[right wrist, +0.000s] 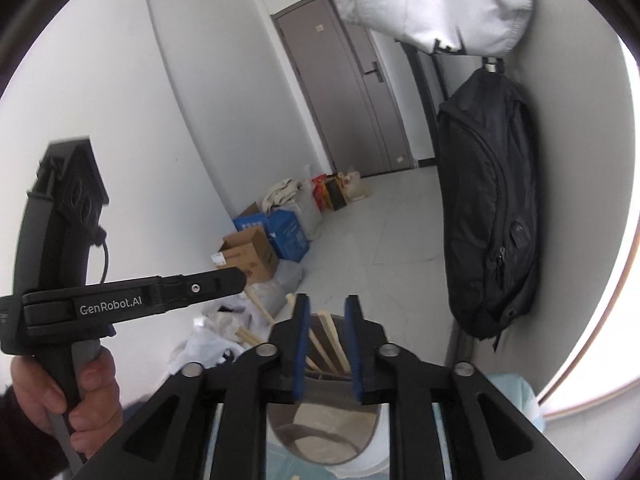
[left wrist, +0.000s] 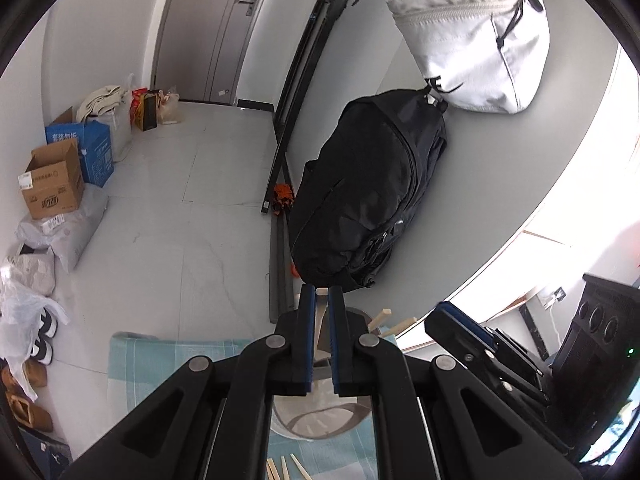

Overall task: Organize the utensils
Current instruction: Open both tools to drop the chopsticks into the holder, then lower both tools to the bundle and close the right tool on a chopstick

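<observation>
My left gripper [left wrist: 321,300] is shut on a pale wooden chopstick [left wrist: 321,322] that stands upright between its blue pads, over a white cup [left wrist: 316,420] with a grey band. More wooden chopsticks [left wrist: 390,322] lean out of the cup, and several lie on the cloth [left wrist: 286,468] below it. My right gripper [right wrist: 327,308] is open and empty, just above the same cup [right wrist: 324,436], with chopsticks [right wrist: 332,344] standing between its jaws without touching. The left gripper body [right wrist: 132,300] shows at the left of the right wrist view, held by a hand.
A light blue checked cloth [left wrist: 168,364] covers the table. A black backpack [left wrist: 368,196] and a white bag [left wrist: 476,40] hang on the wall ahead. Cardboard boxes [left wrist: 54,184], bags and shoes [left wrist: 42,336] line the floor at left. A black speaker [left wrist: 596,344] stands at right.
</observation>
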